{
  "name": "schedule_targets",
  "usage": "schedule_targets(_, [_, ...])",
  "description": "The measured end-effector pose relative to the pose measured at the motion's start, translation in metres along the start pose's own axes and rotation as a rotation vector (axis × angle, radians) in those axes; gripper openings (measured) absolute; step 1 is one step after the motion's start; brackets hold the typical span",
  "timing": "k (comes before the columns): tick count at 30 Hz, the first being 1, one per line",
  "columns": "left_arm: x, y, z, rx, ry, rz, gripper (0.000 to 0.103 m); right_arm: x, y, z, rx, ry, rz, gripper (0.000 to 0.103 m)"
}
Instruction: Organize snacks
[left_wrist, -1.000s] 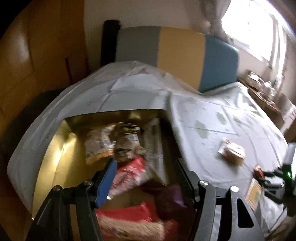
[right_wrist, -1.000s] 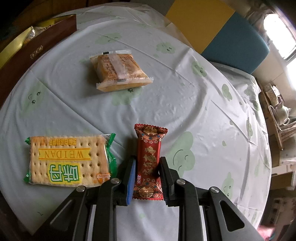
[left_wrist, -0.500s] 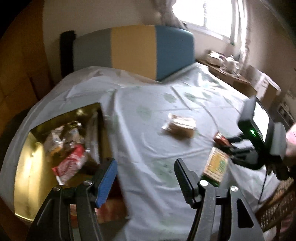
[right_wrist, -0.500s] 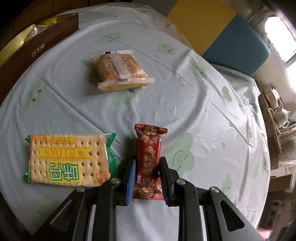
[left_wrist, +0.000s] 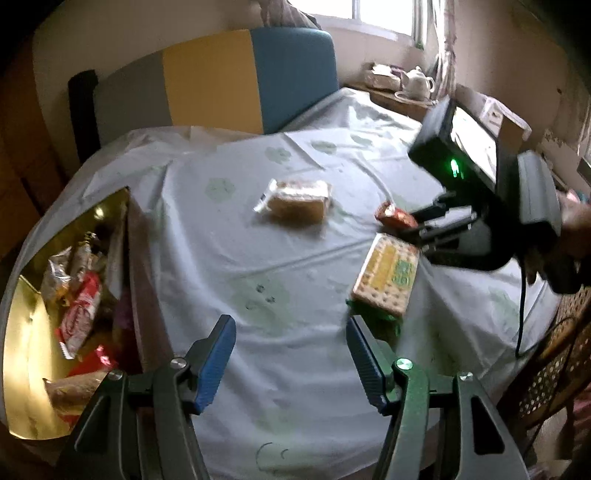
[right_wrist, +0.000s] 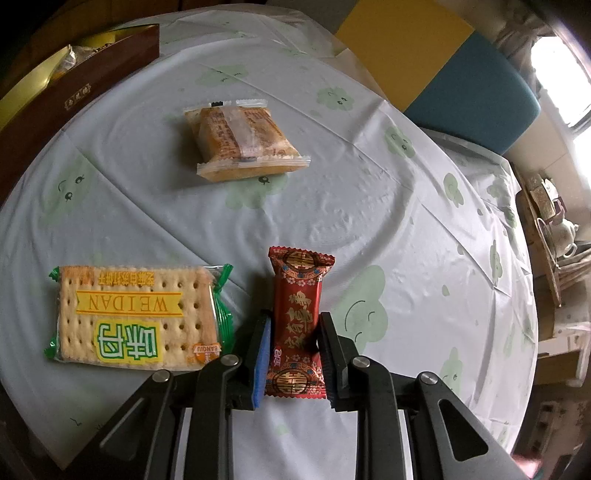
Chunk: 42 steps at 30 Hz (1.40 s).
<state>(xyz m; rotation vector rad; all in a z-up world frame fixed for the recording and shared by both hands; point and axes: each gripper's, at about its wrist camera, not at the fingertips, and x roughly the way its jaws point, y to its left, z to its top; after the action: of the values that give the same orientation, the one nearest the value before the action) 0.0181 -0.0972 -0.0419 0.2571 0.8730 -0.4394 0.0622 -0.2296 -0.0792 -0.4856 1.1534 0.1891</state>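
My right gripper (right_wrist: 293, 325) is shut on a red candy packet (right_wrist: 297, 325) that lies on the table; the same right gripper (left_wrist: 417, 229) and red packet (left_wrist: 395, 216) show in the left wrist view. A green-edged cracker pack (right_wrist: 133, 317) lies just left of it, also the cracker pack (left_wrist: 386, 275). A clear-wrapped brown cake (right_wrist: 242, 138) sits farther back, cake (left_wrist: 297, 201). My left gripper (left_wrist: 290, 326) hovers over bare cloth with nothing between its jaws, which are closing slightly. The gold-lined box (left_wrist: 22, 332) holds several snacks.
The round table wears a pale cloth with green cloud prints (right_wrist: 369, 206). A grey, yellow and blue chair back (left_wrist: 214, 81) stands behind it. The box's brown wall (right_wrist: 74, 103) sits at the far left. A sideboard with a teapot (left_wrist: 417, 81) is by the window.
My left gripper has swung from above the open box rightwards over the tablecloth, toward the cracker pack. The right gripper has stayed still, clamped on the red packet.
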Motion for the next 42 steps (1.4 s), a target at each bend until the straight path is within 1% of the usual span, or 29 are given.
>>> schedule_targets(5, [0.014,-0.008,-0.012,0.026,0.04,-0.015,0.061,0.0,0.0,0.0,0.0,0.0,0.0,0.025])
schedule_targets(12, [0.028,-0.016,-0.025,0.044,0.069,-0.029,0.061,0.0,0.0,0.0,-0.002,0.0,-0.002,0.025])
schedule_targets(14, [0.027,-0.015,-0.027,0.048,0.043,-0.037,0.061,0.0,0.001,0.0,-0.004,-0.001,-0.001,0.025])
schedule_targets(21, [0.027,-0.013,-0.031,0.039,-0.008,-0.052,0.061,-0.001,0.001,0.0,-0.002,0.002,0.001,0.023])
schedule_targets(27, [0.026,-0.012,-0.036,0.033,-0.051,-0.056,0.061,0.001,-0.011,0.003,0.065,0.014,0.042,0.023])
schedule_targets(30, [0.025,-0.013,-0.039,0.032,-0.071,-0.057,0.061,0.0,-0.022,0.005,0.116,-0.001,0.05,0.023])
schedule_targets(34, [0.023,-0.012,-0.043,0.034,-0.106,-0.069,0.061,-0.018,-0.041,0.007,0.203,-0.085,0.093,0.023])
schedule_targets(36, [0.023,-0.011,-0.044,0.033,-0.118,-0.074,0.061,-0.029,-0.044,0.01,0.214,-0.11,0.159,0.023])
schedule_targets(40, [0.022,-0.01,-0.047,0.033,-0.151,-0.083,0.061,-0.057,-0.026,0.029,0.141,-0.163,0.238,0.023])
schedule_targets(42, [0.021,-0.01,-0.048,0.029,-0.16,-0.088,0.061,-0.077,-0.01,0.047,0.081,-0.208,0.293,0.023])
